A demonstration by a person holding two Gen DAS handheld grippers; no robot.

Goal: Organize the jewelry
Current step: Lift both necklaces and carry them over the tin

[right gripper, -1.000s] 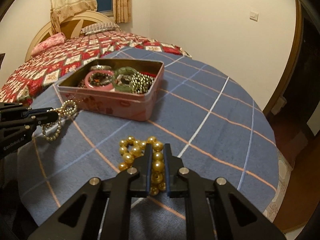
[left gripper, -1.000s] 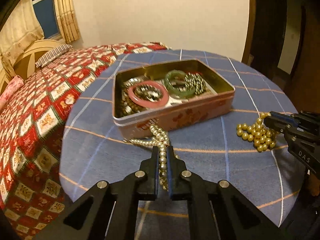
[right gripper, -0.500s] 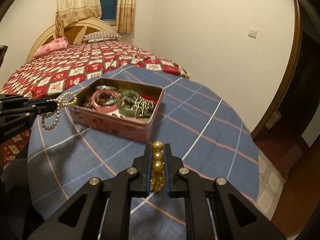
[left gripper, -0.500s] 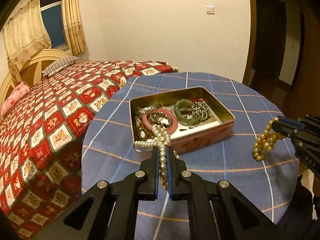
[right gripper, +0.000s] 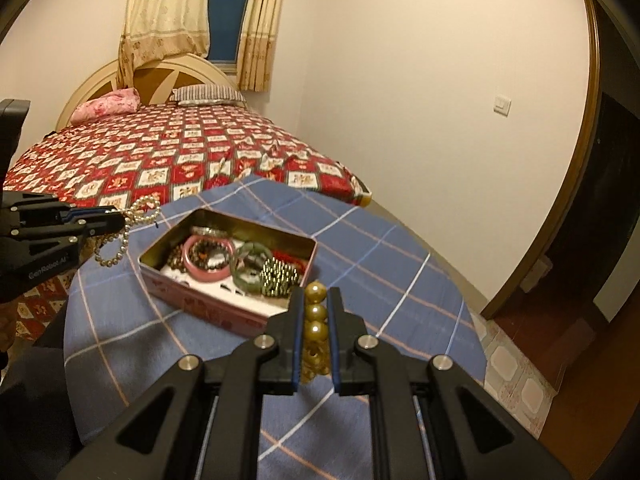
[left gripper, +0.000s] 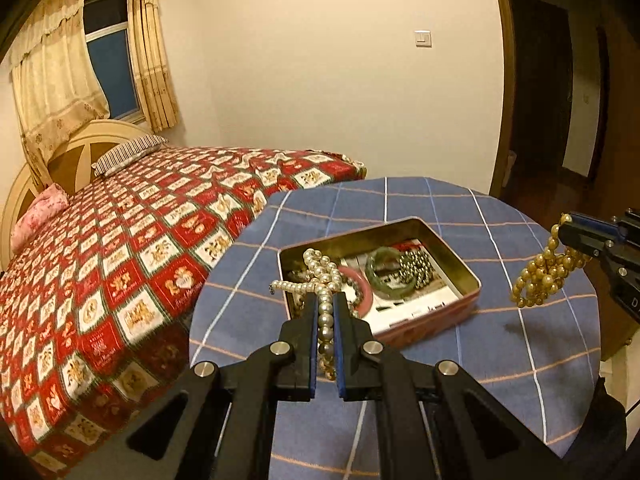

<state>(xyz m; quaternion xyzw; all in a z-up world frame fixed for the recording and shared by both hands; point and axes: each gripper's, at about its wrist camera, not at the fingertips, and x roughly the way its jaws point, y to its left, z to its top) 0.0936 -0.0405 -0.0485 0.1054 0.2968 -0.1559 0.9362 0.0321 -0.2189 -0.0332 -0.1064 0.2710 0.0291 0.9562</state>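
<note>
My left gripper (left gripper: pixel 326 300) is shut on a white pearl necklace (left gripper: pixel 320 280), which hangs in the air in front of the tin. From the right wrist view the same necklace (right gripper: pixel 120 236) dangles from the left gripper (right gripper: pixel 120 220). My right gripper (right gripper: pixel 316 296) is shut on a gold bead necklace (right gripper: pixel 315 312); in the left wrist view that necklace (left gripper: pixel 540 276) hangs in a bunch from the right gripper (left gripper: pixel 564 236). An open pink tin (left gripper: pixel 468 272) on the round table holds a pink bangle (right gripper: pixel 208 274), a green bangle (right gripper: pixel 248 268) and dark beads (right gripper: pixel 280 276).
The table wears a blue checked cloth (right gripper: pixel 400 272) and its edge curves close on all sides. A bed with a red patterned cover (left gripper: pixel 120 260) stands just behind and left of it. A dark doorway (left gripper: pixel 560 100) opens at the right.
Both grippers have risen, lifting the pearl necklace and the gold bead necklace off the cloth. The tin now sits lower and farther in both views.
</note>
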